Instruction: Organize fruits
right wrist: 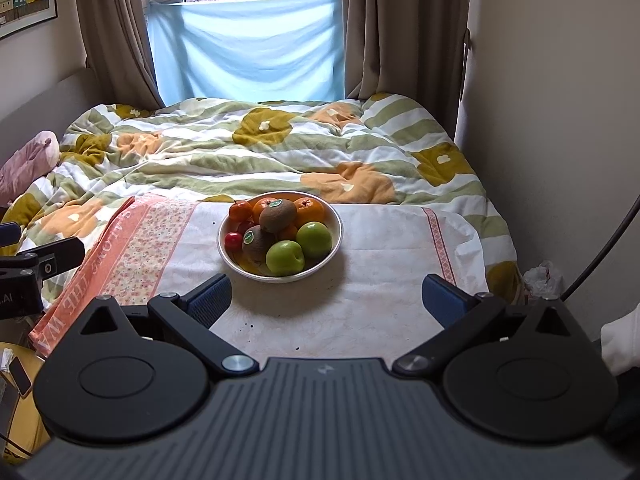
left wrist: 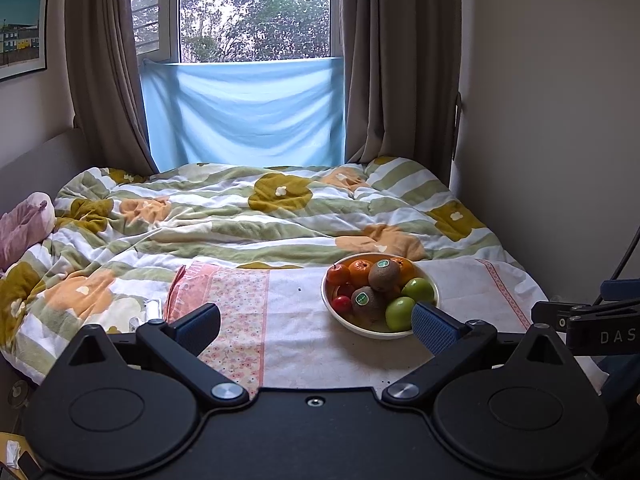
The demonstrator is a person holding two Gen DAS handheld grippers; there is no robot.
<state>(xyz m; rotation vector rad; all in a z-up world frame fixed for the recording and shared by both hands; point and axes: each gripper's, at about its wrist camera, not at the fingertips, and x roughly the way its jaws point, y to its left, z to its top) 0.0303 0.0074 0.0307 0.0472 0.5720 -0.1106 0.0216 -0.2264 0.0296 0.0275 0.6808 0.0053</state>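
One white round bowl [right wrist: 335,236] holds two green apples [right wrist: 285,257], two brown stickered kiwis [right wrist: 277,215], two oranges [right wrist: 310,209] and two small red tomatoes [right wrist: 233,241].

— What do you have in front of you?
— You face a bed [left wrist: 256,216] with a flowered quilt [right wrist: 280,148], between plain walls [left wrist: 552,100].
— And behind it?
— A window [left wrist: 256,8] gives you daylight, with brown curtains [left wrist: 384,60], a blue cloth [left wrist: 244,116] and a framed picture [left wrist: 22,28] on the left.

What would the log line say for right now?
phase: start | left gripper: open, empty | right gripper: open, empty | bowl: full of fruit, on cloth
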